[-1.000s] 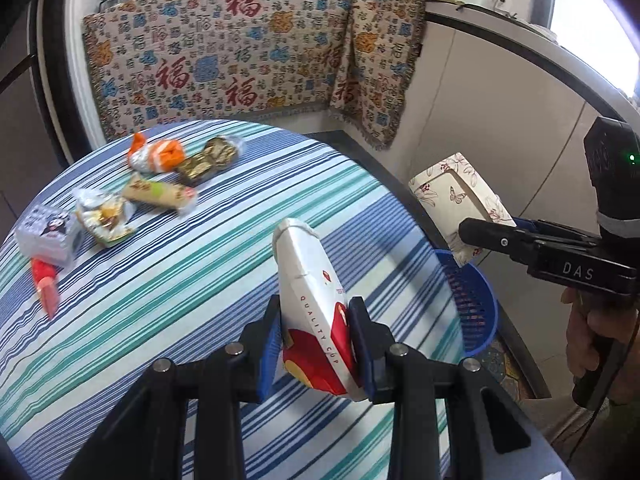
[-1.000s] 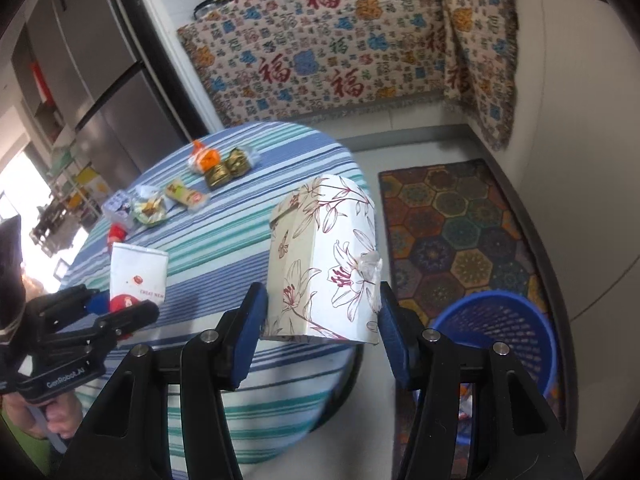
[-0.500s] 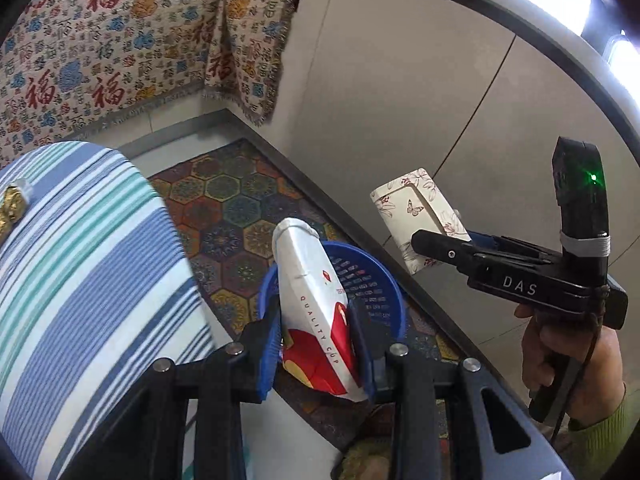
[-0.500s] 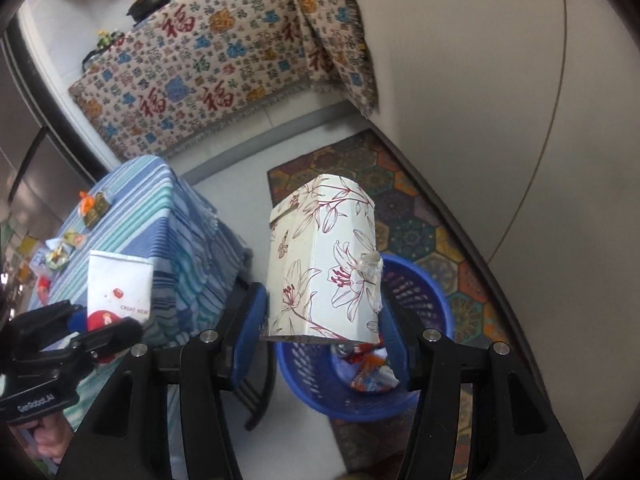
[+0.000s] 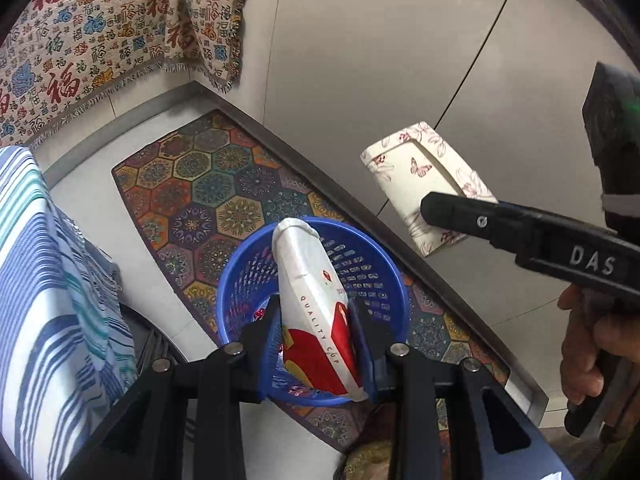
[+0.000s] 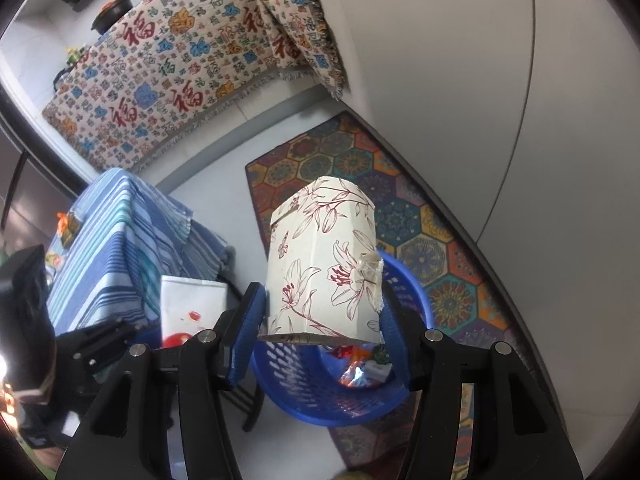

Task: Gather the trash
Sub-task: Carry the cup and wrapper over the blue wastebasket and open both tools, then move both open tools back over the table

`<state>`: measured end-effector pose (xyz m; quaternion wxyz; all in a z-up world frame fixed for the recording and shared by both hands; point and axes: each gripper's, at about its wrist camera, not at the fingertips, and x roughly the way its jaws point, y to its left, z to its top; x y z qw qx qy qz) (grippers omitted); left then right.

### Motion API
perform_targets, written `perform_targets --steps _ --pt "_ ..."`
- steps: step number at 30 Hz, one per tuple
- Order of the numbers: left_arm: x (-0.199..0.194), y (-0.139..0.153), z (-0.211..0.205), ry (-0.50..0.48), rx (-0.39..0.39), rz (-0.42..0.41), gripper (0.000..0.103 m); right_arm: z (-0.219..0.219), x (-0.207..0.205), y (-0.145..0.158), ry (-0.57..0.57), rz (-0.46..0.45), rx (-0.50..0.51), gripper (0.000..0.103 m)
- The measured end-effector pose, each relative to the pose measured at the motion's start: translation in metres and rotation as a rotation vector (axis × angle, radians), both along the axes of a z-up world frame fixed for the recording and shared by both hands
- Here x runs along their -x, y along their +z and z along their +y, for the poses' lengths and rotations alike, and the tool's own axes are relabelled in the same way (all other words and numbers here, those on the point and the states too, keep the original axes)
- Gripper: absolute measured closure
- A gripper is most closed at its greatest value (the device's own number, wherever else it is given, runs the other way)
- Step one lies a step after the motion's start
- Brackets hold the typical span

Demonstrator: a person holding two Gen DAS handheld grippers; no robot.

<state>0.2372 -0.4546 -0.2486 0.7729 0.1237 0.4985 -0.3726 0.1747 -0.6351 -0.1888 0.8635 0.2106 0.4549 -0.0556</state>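
Left wrist view reads "QUALITY CUP" in red down a flattened white and red paper cup (image 5: 316,312), clamped between the left gripper (image 5: 316,332) fingers directly above one blue basket (image 5: 394,284). "DAS" is printed on the right gripper (image 5: 444,208), which pinches a floral carton (image 5: 416,172) beside the basket, over the rug's far edge. Right wrist view shows that carton (image 6: 324,256) squeezed in the right gripper (image 6: 320,324) above the basket (image 6: 280,380), where wrappers (image 6: 360,368) lie inside. The basket stands on a hexagon-patterned rug (image 6: 400,184) on grey floor, near a striped tablecloth (image 6: 104,240). A cloth with red Chinese characters (image 6: 180,64) hangs behind.
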Motion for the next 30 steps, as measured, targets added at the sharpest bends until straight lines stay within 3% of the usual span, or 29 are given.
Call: perform_targets --steps 1,2,3,4,9,14,21,25,30 --pt "-0.001 -0.004 -0.003 -0.002 -0.006 -0.002 0.066 -0.002 0.0 -0.001 -0.003 -0.003 -0.013 0.042" --pt "-0.001 -0.008 -0.005 -0.002 -0.011 -0.006 0.054 -0.002 0.0 -0.003 -0.007 -0.006 -0.029 0.04" --pt "-0.002 -0.013 -0.007 0.0 -0.017 -0.01 0.044 -0.004 0.0 -0.004 -0.012 -0.012 -0.047 0.031" --pt "-0.003 -0.018 -0.01 0.001 -0.019 -0.015 0.042 -0.005 0.0 -0.005 -0.023 -0.016 -0.055 0.027" --pt "-0.009 -0.035 -0.014 0.019 -0.047 0.01 0.041 -0.011 0.006 0.007 -0.084 -0.054 -0.036 0.024" --pt "-0.008 -0.02 0.0 0.045 -0.011 -0.015 0.038 -0.006 0.005 0.023 -0.105 -0.089 0.023 0.018" --pt "-0.009 -0.01 -0.002 0.036 -0.012 0.0 0.038 0.003 0.004 0.038 -0.12 -0.157 0.014 0.016" --pt "-0.003 0.008 0.009 0.052 0.027 0.006 0.038 0.007 0.003 0.044 -0.122 -0.169 0.048 0.015" --pt "0.021 0.059 0.061 0.111 0.113 -0.037 0.038 0.019 -0.005 0.053 -0.099 -0.17 0.107 0.015"
